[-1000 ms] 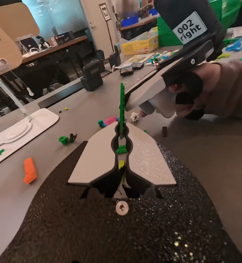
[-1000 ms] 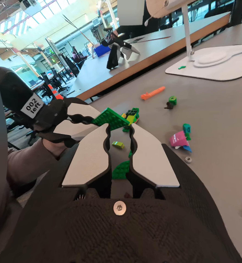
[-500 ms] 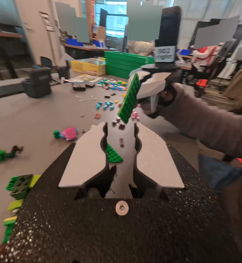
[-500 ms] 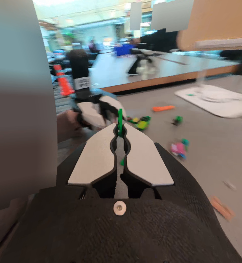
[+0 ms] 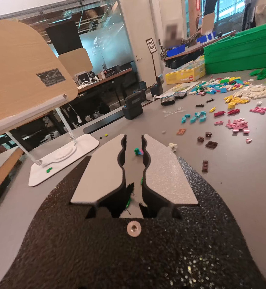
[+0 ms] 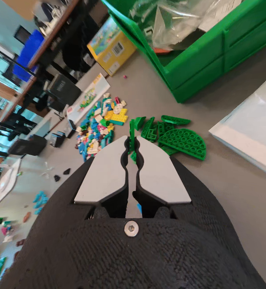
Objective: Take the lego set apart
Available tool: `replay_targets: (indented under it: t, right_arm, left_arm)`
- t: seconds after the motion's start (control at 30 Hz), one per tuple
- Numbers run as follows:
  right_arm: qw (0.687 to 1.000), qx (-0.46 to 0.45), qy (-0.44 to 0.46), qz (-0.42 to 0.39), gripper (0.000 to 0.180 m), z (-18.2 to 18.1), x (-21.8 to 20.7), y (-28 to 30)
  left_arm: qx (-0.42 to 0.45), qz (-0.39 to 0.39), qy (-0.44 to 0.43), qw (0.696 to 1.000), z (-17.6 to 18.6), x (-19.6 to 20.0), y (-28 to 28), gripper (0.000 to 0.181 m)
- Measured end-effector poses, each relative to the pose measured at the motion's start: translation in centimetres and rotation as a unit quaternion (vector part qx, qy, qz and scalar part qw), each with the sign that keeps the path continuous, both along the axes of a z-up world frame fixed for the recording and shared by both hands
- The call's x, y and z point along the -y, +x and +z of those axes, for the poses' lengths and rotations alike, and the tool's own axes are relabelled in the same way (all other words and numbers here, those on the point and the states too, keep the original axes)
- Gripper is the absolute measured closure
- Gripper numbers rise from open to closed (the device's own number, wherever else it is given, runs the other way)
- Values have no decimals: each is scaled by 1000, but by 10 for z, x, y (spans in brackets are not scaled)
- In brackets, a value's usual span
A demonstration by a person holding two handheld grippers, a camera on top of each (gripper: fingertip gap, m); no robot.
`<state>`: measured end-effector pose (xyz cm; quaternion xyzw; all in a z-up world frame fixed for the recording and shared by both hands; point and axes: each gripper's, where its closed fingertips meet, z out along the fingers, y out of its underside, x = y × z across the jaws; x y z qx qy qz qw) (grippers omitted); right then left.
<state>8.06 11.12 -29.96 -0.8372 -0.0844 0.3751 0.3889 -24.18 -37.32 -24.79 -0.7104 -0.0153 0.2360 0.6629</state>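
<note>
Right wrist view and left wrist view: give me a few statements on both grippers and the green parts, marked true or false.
1. The right gripper is shut on a green plate held edge-on. True.
2. The left gripper holds a green plate. False: its jaws stand apart with nothing between them.
3. A green half-round plate lies flat on the table, right of the right gripper's tips. True.
4. The green bin is empty. False: it holds clear plastic bags.

Loose plates [image 6: 182, 140] lie on the table [image 6: 223, 187], before the bin [image 6: 207, 62].
</note>
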Motion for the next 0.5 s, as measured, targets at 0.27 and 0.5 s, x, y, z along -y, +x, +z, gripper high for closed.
replay_targets:
  t: [0.27,0.5]
  right_arm:
    - [971,188,145,10,135,25,4,-11]
    - [756,53,323,567,142,42,315,-173]
  left_arm:
    - [47,6,-10,999,-5,4,-9,159]
    - [67,3,-10,998,-10,6,-13,160]
